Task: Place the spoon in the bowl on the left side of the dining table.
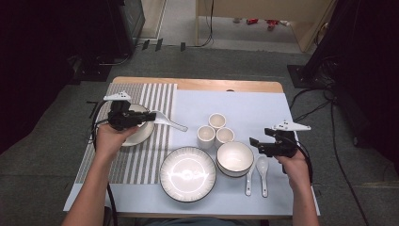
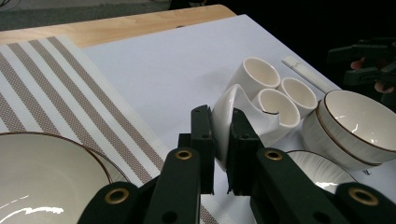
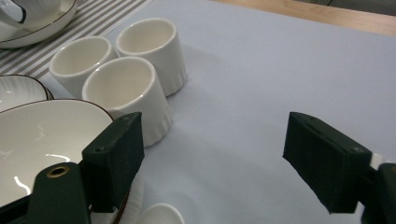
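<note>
work: laying a place setting on the striped mat (image 1: 141, 141), judged partly done
done: a white bowl (image 1: 139, 127) sits on the mat
in hand: left gripper (image 1: 149, 116) clenched on a white spoon (image 1: 170, 123), held by its handle over the mat's right edge, just beside the bowl
right gripper (image 1: 253, 143): released, jaws wide and empty, off the mat beside the stacked bowls (image 1: 234, 157)
left: three cups (image 1: 215, 129), plate (image 1: 187, 174), two spoons (image 1: 256, 176), all right of the mat

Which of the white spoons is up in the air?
The spoon pinched in the left gripper, poking out past the striped mat. The other two spoons lie flat on the white sheet by the right gripper.
</note>
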The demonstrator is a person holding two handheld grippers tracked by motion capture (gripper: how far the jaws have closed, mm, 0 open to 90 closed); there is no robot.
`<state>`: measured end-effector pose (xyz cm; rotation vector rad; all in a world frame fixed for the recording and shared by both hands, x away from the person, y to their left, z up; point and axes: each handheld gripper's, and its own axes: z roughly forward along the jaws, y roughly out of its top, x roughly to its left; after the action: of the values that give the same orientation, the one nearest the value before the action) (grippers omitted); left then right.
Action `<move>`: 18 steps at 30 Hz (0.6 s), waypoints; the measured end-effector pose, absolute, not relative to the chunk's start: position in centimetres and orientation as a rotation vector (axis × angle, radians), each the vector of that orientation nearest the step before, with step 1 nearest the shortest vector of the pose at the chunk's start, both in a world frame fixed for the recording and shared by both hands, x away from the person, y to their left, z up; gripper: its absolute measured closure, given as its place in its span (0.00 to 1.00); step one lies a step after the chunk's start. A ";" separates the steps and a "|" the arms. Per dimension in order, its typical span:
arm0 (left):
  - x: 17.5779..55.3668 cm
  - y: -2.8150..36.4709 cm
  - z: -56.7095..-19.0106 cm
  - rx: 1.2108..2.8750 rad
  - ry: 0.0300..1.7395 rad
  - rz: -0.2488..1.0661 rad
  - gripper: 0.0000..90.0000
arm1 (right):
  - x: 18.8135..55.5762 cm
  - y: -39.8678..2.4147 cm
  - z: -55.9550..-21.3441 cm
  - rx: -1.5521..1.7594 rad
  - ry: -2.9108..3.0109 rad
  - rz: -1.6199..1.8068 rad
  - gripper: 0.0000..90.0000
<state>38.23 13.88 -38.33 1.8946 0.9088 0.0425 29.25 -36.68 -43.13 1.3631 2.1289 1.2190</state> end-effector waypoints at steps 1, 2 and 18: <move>38.2 13.9 -38.3 1.894 0.909 0.042 0.95 | 29.3 -36.7 -43.2 1.363 2.131 1.212 0.22; 38.3 14.0 -38.3 1.893 0.910 0.044 0.95 | 29.3 -36.8 -43.4 1.361 2.135 1.211 0.21; 38.6 15.1 -38.4 1.877 0.931 0.061 0.95 | 29.3 -37.3 -44.6 1.370 2.128 1.161 0.22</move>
<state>38.59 15.07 -38.36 1.8773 0.9314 0.0609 29.27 -37.34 -44.61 1.3700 2.1276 1.1607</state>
